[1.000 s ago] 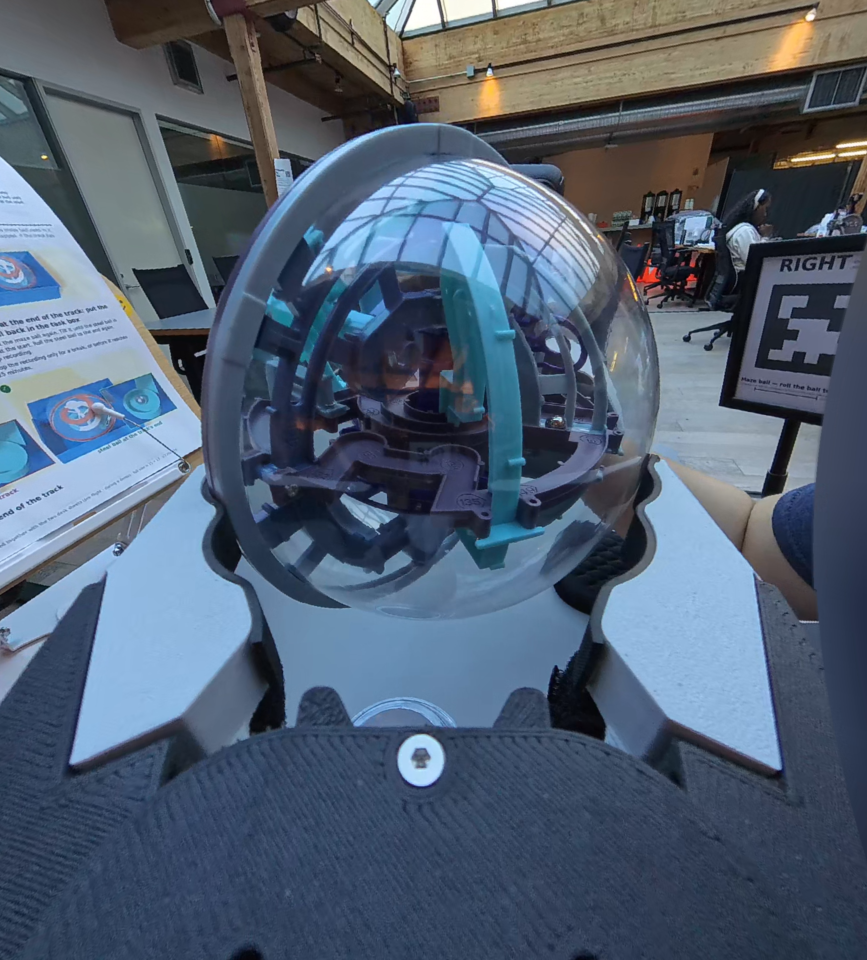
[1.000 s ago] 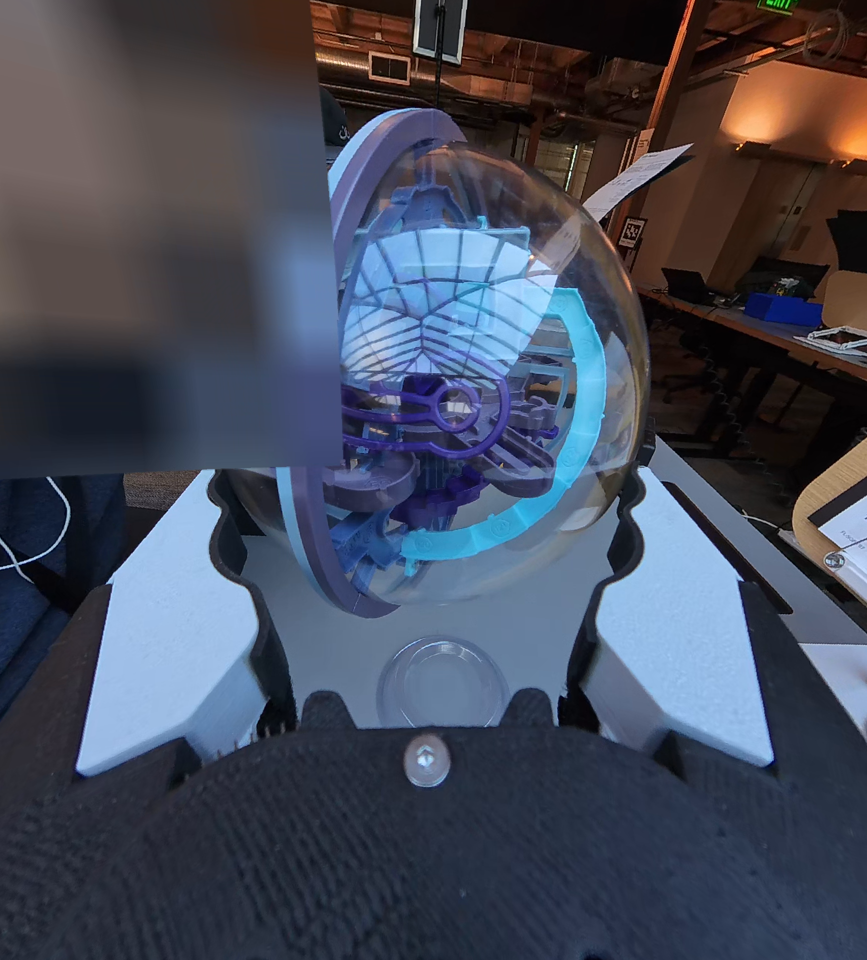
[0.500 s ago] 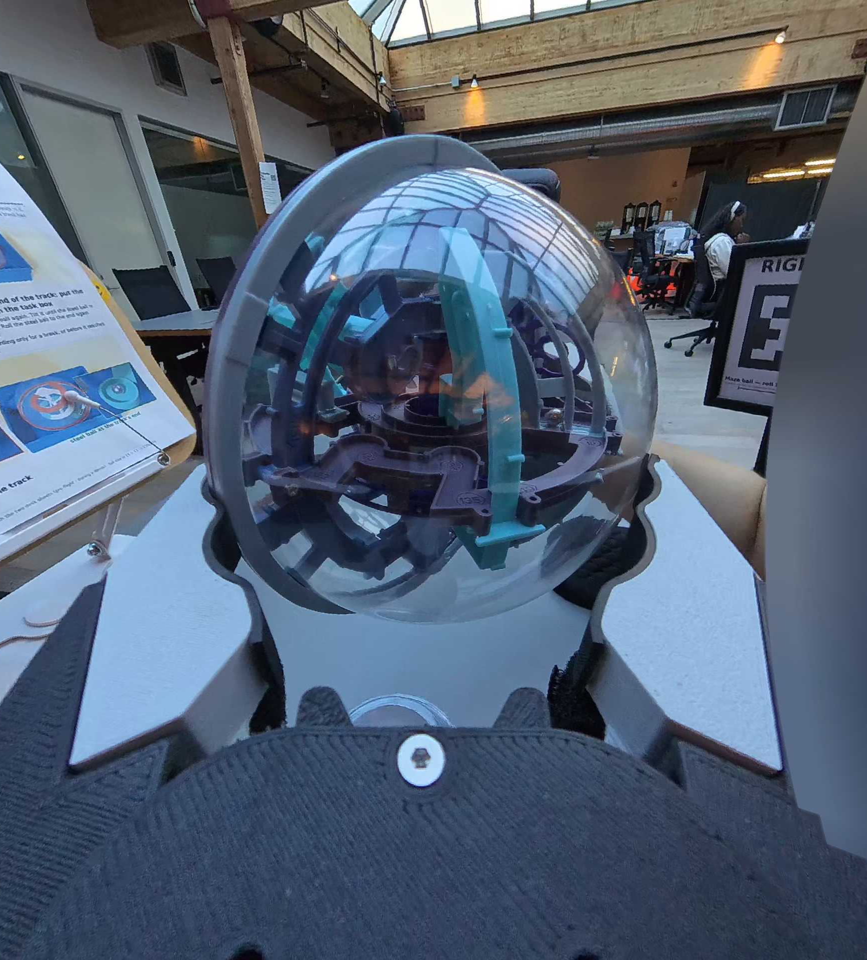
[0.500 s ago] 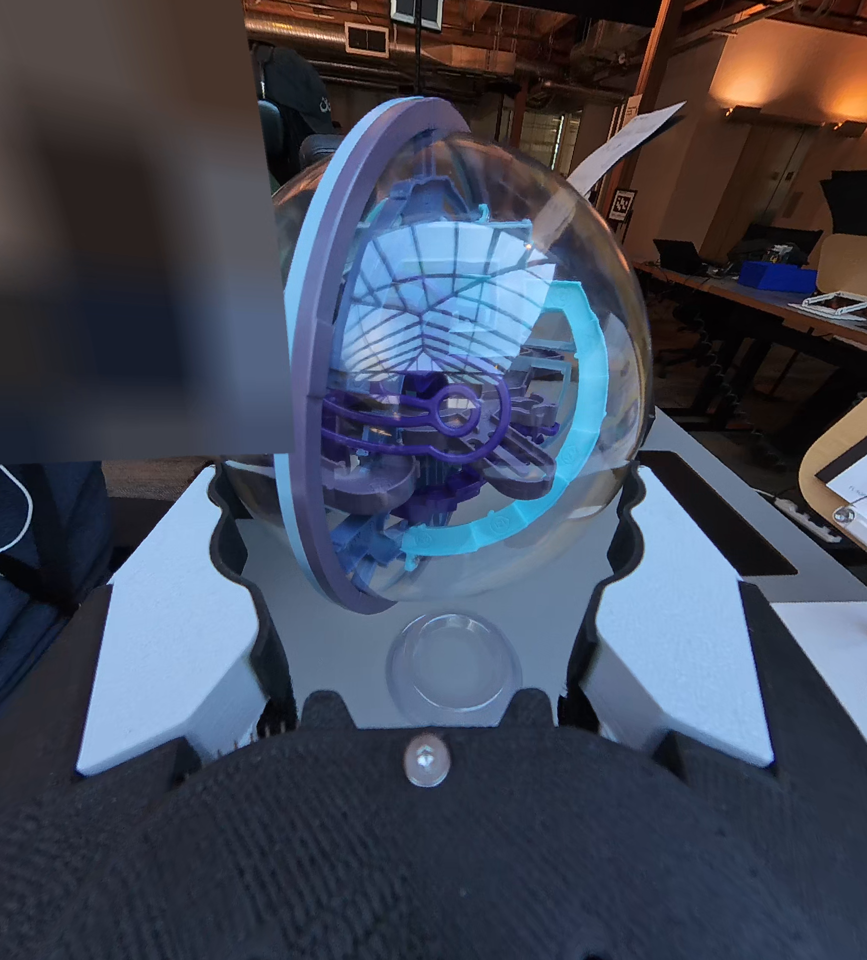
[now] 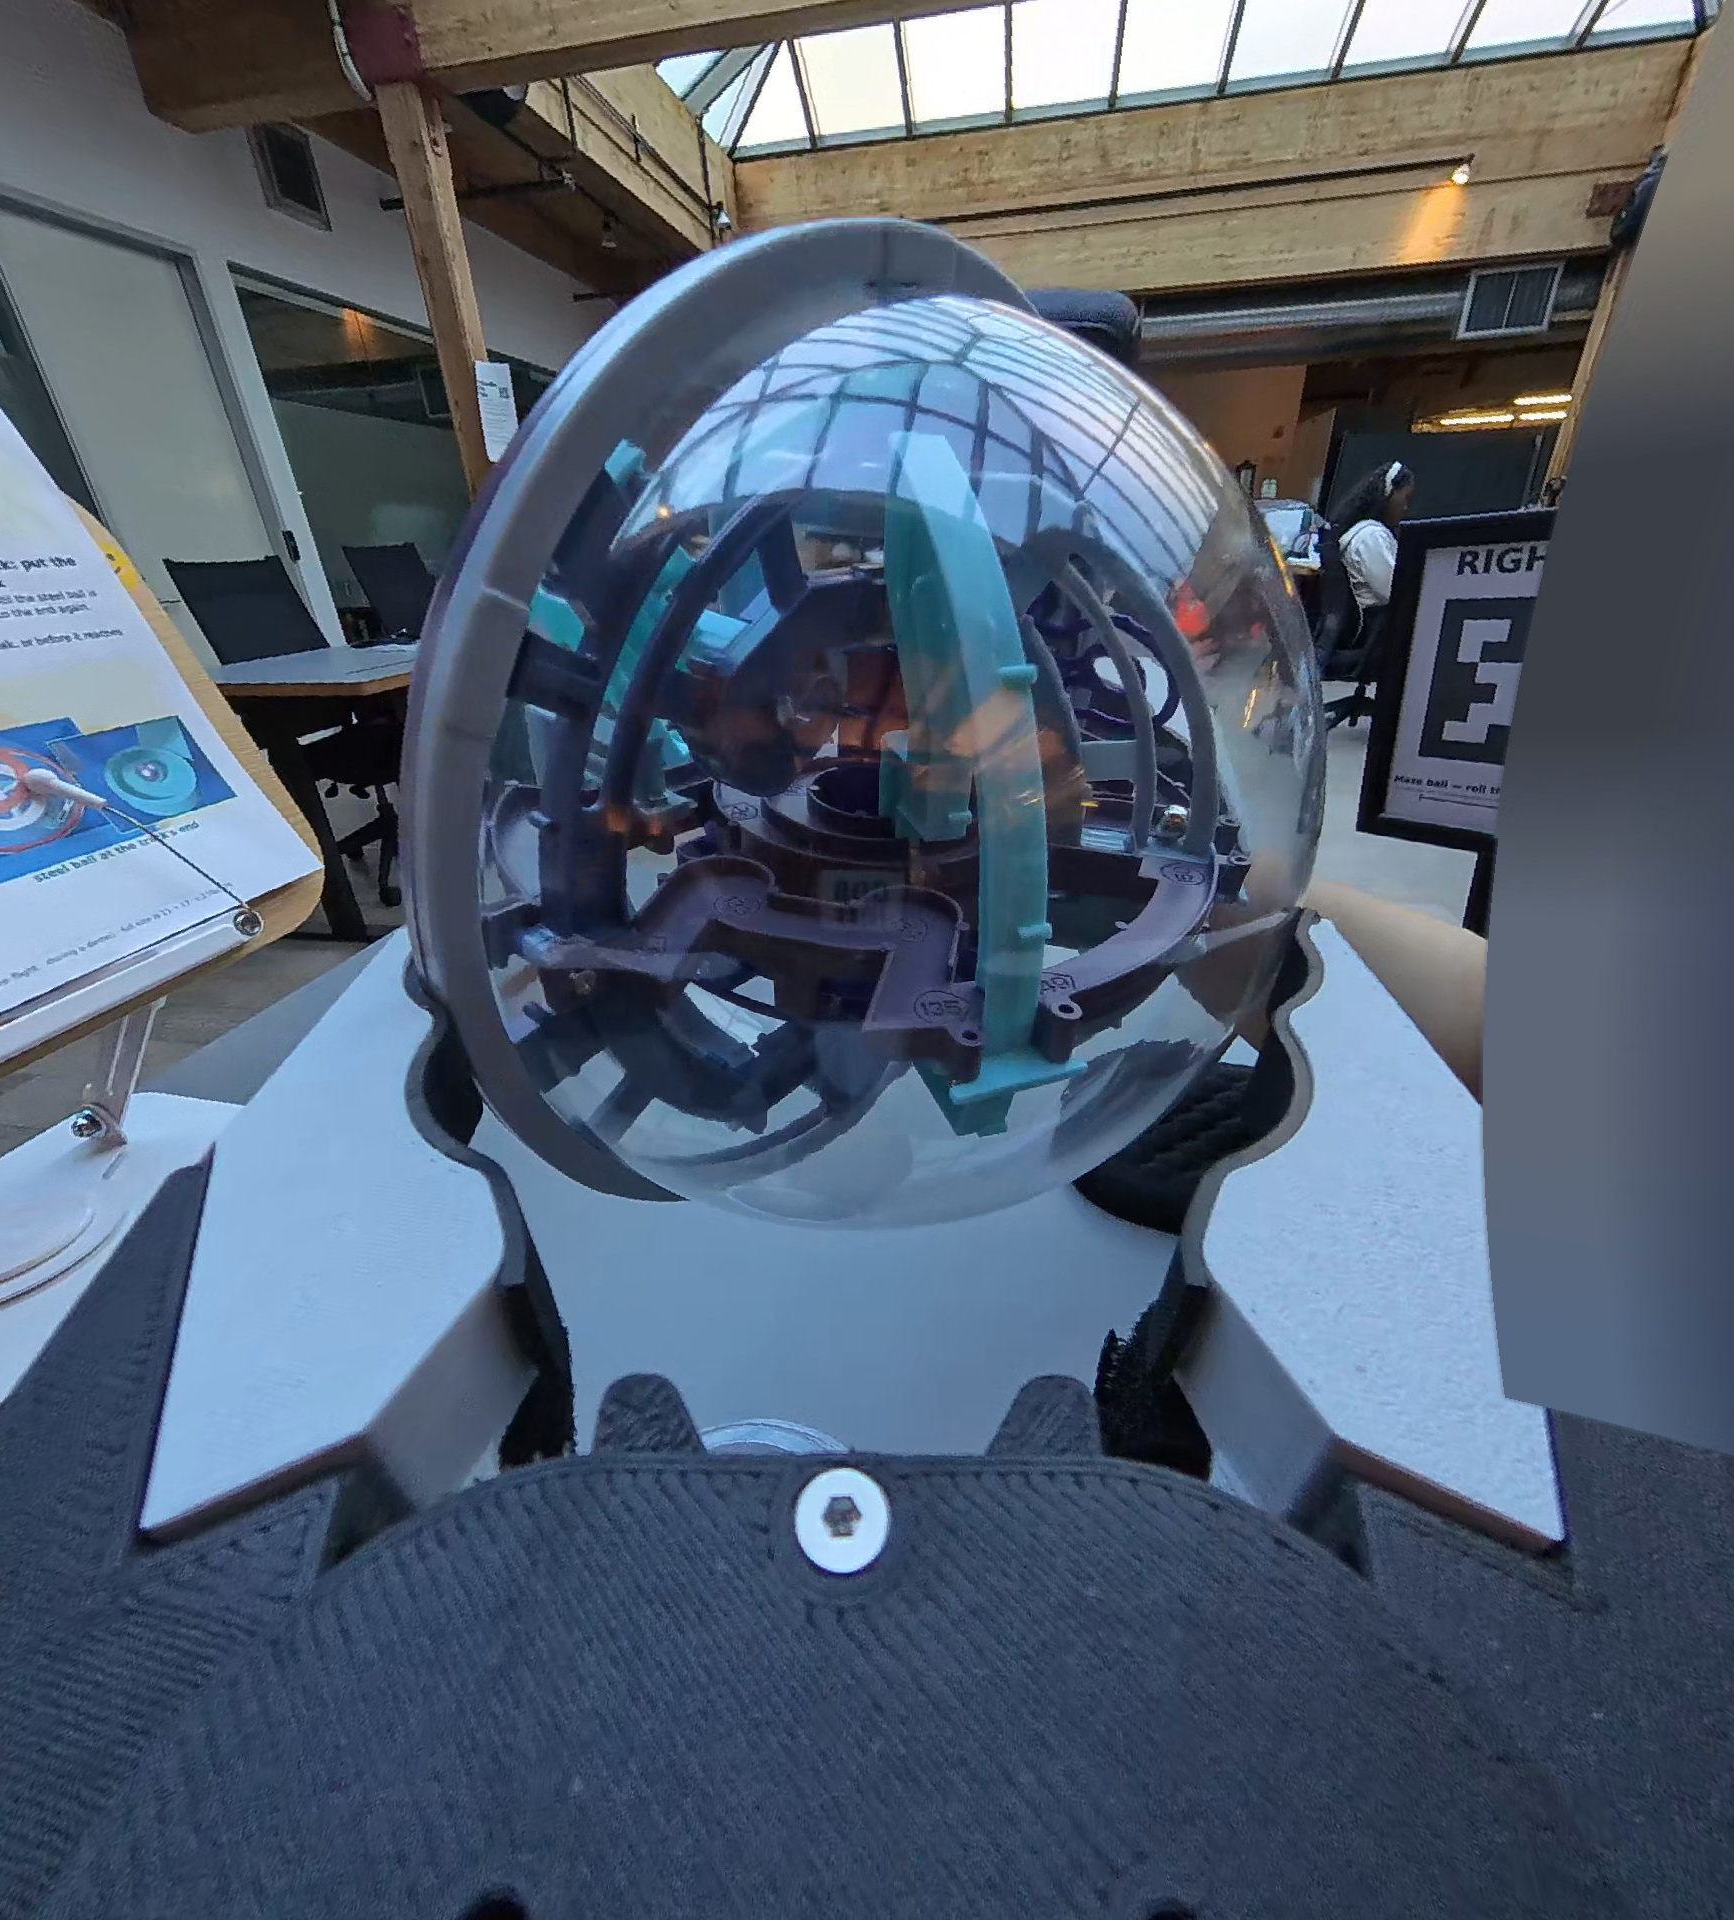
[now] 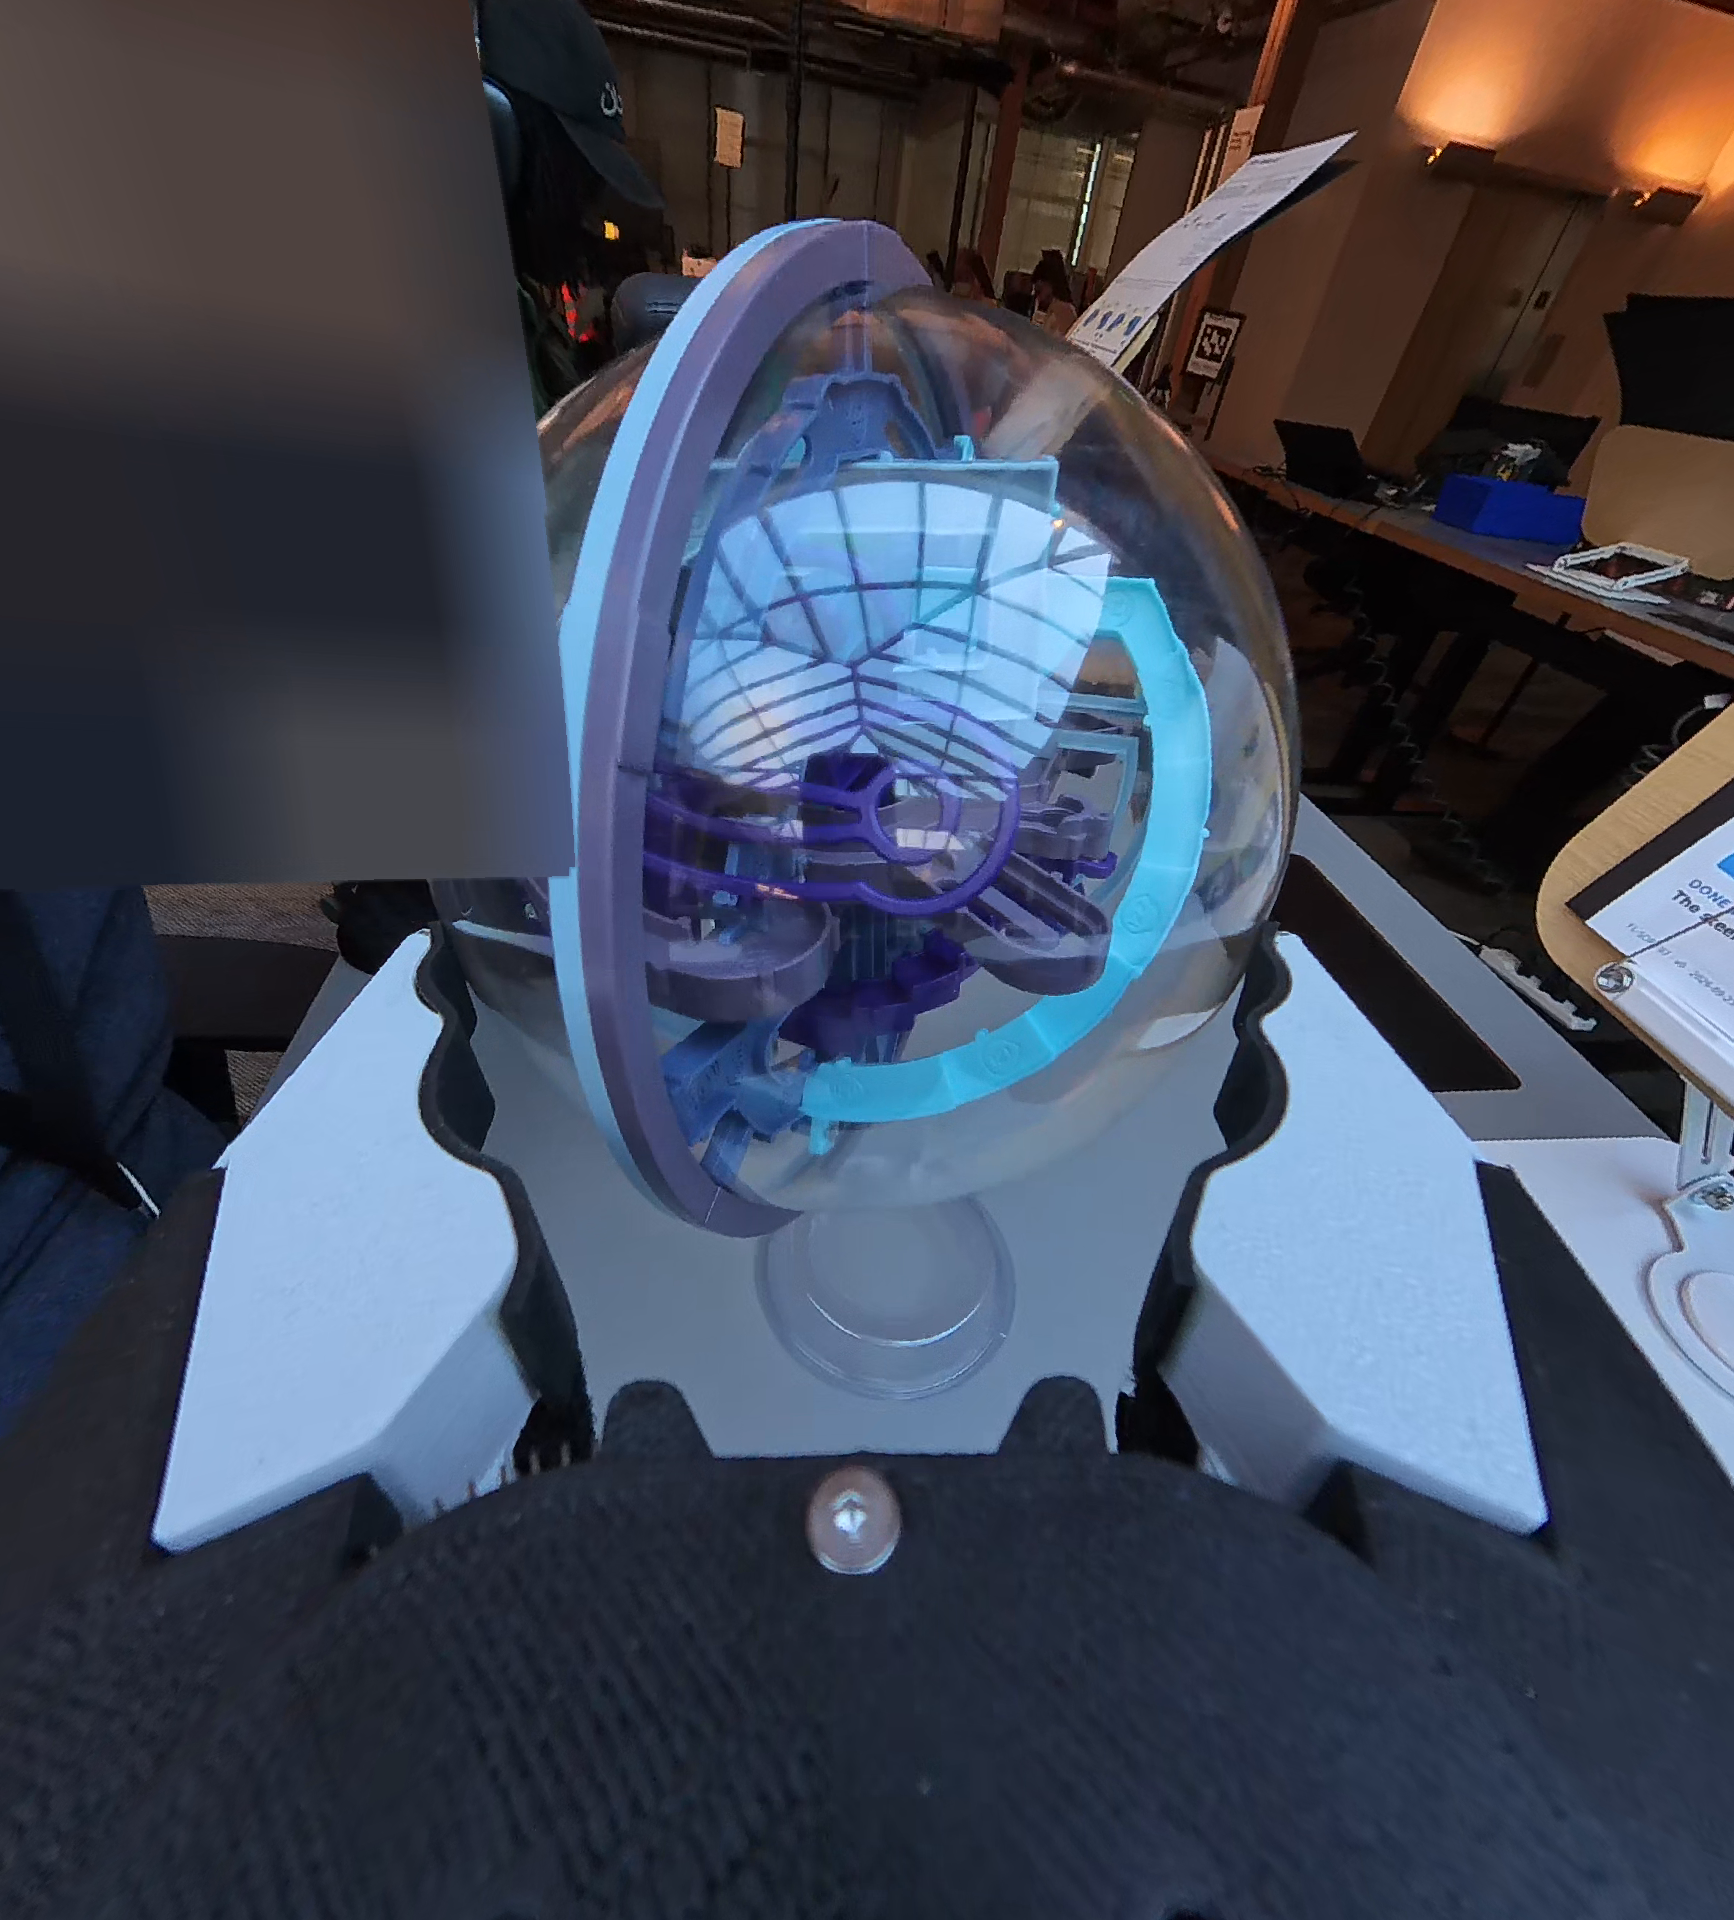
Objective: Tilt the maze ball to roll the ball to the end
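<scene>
Item: clear plastic sphere with grey equator ring and purple-and-teal inner tracks, the maze ball (image 5: 863, 727). Held aloft between left gripper (image 5: 863, 997) and right gripper (image 6: 847, 997), each spread wide and clamping opposite sides, likely so both can steer the tilt. Small steel ball (image 5: 1171, 824) sits on a purple track. Clear round stand (image 6: 884, 1304) lies below; slanted instruction board (image 5: 63, 748) nearby limits leftward swing.

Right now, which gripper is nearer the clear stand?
Left gripper, likely: clear stand sits under its palm; for the right gripper it lies farther out, below the maze ball.
</scene>
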Motion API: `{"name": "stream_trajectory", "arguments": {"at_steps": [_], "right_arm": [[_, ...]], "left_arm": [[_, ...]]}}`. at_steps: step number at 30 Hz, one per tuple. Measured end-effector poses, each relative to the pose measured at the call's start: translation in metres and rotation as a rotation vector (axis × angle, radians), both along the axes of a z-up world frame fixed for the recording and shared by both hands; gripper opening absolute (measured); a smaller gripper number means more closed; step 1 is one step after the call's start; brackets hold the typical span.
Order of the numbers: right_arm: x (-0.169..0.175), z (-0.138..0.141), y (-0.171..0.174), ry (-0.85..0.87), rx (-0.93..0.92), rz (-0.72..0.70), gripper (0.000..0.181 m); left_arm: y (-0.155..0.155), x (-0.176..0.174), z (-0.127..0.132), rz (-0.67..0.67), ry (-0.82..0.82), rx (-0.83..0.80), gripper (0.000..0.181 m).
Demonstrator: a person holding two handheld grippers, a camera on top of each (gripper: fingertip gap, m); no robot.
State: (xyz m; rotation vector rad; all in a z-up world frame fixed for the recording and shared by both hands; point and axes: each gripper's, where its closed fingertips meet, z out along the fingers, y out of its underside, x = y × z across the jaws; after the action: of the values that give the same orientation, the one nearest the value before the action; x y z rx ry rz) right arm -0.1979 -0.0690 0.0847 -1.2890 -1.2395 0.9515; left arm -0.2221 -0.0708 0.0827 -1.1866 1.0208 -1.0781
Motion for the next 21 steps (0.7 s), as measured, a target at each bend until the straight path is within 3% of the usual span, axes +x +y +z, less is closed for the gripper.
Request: {"name": "stream_trajectory", "arguments": {"at_steps": [21], "right_arm": [[0.000, -0.016, 0.003, 0.048, -0.035, 0.009, 0.144]], "left_arm": [[0.003, 0.000, -0.015, 0.009, 0.040, -0.034, 0.151]]}}
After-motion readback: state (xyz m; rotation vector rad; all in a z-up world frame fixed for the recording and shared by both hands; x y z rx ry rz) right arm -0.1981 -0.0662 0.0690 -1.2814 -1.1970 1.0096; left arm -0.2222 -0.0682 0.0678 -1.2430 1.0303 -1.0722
